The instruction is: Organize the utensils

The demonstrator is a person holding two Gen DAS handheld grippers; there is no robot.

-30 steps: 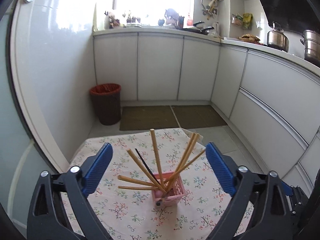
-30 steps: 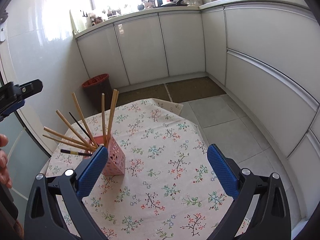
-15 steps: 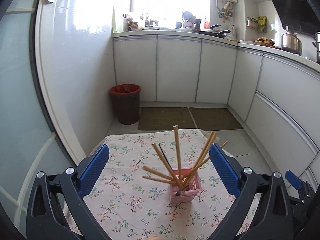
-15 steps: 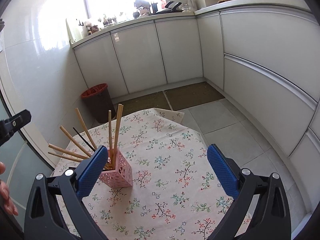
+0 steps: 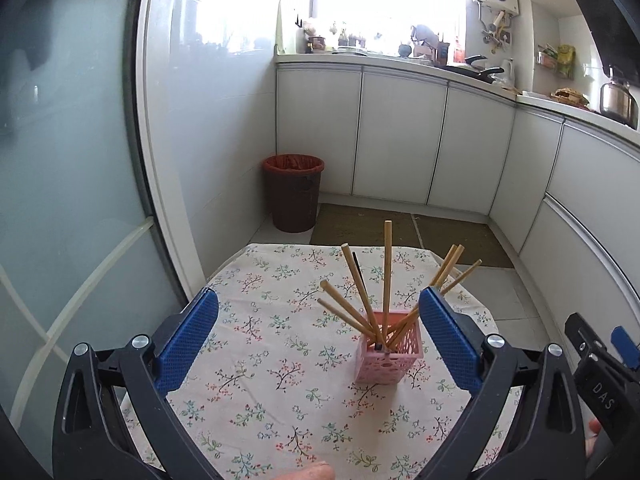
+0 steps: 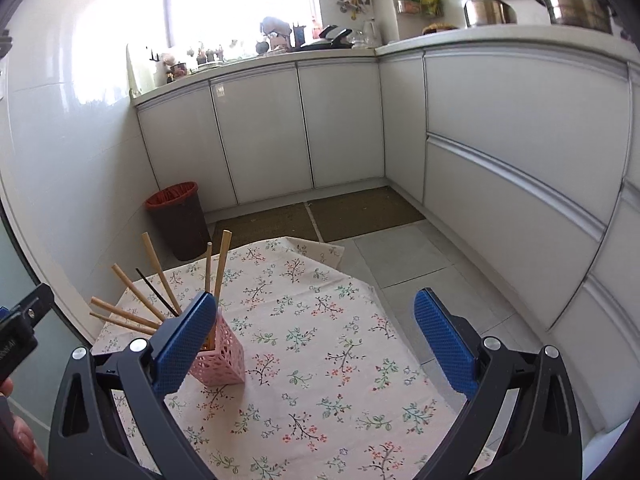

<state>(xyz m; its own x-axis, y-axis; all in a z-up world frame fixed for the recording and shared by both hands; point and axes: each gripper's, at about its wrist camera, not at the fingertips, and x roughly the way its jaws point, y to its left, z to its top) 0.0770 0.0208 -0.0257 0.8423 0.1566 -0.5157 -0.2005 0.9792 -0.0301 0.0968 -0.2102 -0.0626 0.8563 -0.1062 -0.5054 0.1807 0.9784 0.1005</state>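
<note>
A pink lattice holder (image 5: 389,354) stands upright on the floral tablecloth (image 5: 280,360). Several wooden chopsticks (image 5: 387,272) and one thin black stick (image 5: 360,276) fan out of it. My left gripper (image 5: 316,344) is open and empty, held above and short of the holder. In the right wrist view the holder (image 6: 221,356) sits at the left, partly behind the left fingertip (image 6: 184,344). My right gripper (image 6: 316,344) is open and empty over the cloth, to the right of the holder.
The small table (image 6: 360,420) ends at the far edge and at the right, with tiled floor beyond. A brown bin (image 5: 293,192) stands by the wall. White cabinets (image 6: 280,132) line the back and right. The other gripper's body (image 5: 600,380) shows at the right edge.
Both grippers have drawn back and up from the holder, so the holder looks smaller and farther. The left view has swung left. Both stay open and empty.
</note>
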